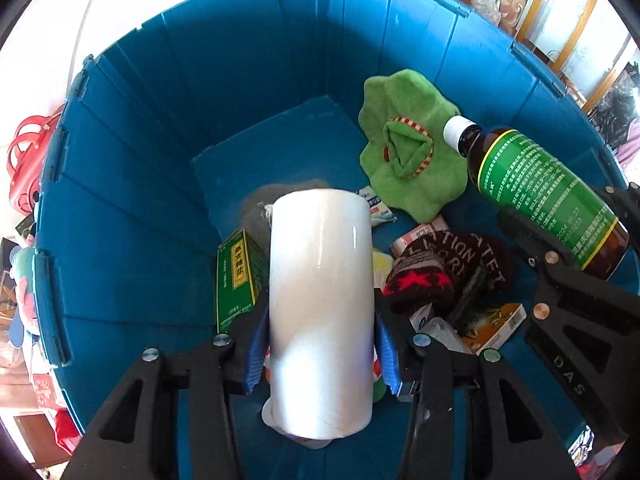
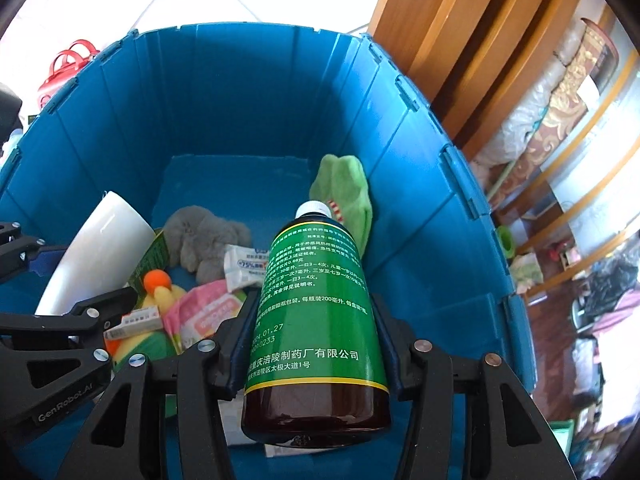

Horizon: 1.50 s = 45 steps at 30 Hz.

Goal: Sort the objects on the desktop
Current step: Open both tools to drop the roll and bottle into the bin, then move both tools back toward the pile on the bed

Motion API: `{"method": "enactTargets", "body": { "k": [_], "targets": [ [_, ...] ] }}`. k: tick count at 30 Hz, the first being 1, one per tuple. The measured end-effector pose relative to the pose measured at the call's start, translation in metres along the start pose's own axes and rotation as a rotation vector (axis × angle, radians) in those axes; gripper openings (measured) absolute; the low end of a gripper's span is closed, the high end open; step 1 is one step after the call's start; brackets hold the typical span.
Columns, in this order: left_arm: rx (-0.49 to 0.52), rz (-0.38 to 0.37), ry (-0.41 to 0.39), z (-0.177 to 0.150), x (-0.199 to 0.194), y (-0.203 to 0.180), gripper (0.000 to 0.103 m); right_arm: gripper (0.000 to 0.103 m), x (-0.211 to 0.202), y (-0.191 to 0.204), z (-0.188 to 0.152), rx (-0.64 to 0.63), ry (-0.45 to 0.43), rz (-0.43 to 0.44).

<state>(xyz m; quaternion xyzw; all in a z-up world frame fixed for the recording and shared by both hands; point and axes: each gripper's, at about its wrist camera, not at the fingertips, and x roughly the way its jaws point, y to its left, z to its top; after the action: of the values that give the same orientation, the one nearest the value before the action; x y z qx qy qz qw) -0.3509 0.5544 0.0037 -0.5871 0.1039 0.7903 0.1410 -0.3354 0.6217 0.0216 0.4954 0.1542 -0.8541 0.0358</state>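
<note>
Background stuff only: there's a red handbag [image 1: 28,160] way out left of the left fingers [image 1: 256,344], sitting on white tiled floor [image 1: 100,0] that runs on past their tips. Up ahead and to the right of the right fingers [image 2: 394,344] stands a tall wooden panel [image 2: 460,40]. Further right of those fingers are wood-trimmed shelves [image 2: 592,196] stacked with patterned bedding [image 2: 560,112], plus a small green thing [image 2: 506,240] I honestly can't identify. Lower right is just blurry clutter.
</note>
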Motion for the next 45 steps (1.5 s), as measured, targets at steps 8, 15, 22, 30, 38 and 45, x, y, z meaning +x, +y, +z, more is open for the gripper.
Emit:
{"method": "enactTargets", "body": {
  "k": [8,15,22,30,38,45],
  "targets": [
    [-0.007,-0.012,-0.042,-0.015,-0.017,0.003,0.073,0.075,-0.016,0.0,-0.007,0.011,-0.023,-0.011],
    [-0.03,-0.032,-0.128,-0.042,-0.047,0.019,0.073,0.103,-0.045,-0.005,-0.019,0.021,-0.09,-0.012],
    [-0.072,-0.017,-0.299,-0.077,-0.09,0.052,0.073,0.103,-0.085,0.014,-0.033,0.026,-0.189,0.088],
    [-0.13,0.076,-0.48,-0.13,-0.131,0.118,0.073,0.103,-0.135,0.071,-0.024,0.008,-0.308,0.211],
    [-0.246,0.171,-0.496,-0.204,-0.132,0.241,0.073,0.103,-0.18,0.171,-0.013,-0.087,-0.424,0.31],
    [-0.374,0.252,-0.405,-0.27,-0.101,0.364,0.073,0.103,-0.194,0.293,-0.01,-0.203,-0.475,0.395]
  ]
}}
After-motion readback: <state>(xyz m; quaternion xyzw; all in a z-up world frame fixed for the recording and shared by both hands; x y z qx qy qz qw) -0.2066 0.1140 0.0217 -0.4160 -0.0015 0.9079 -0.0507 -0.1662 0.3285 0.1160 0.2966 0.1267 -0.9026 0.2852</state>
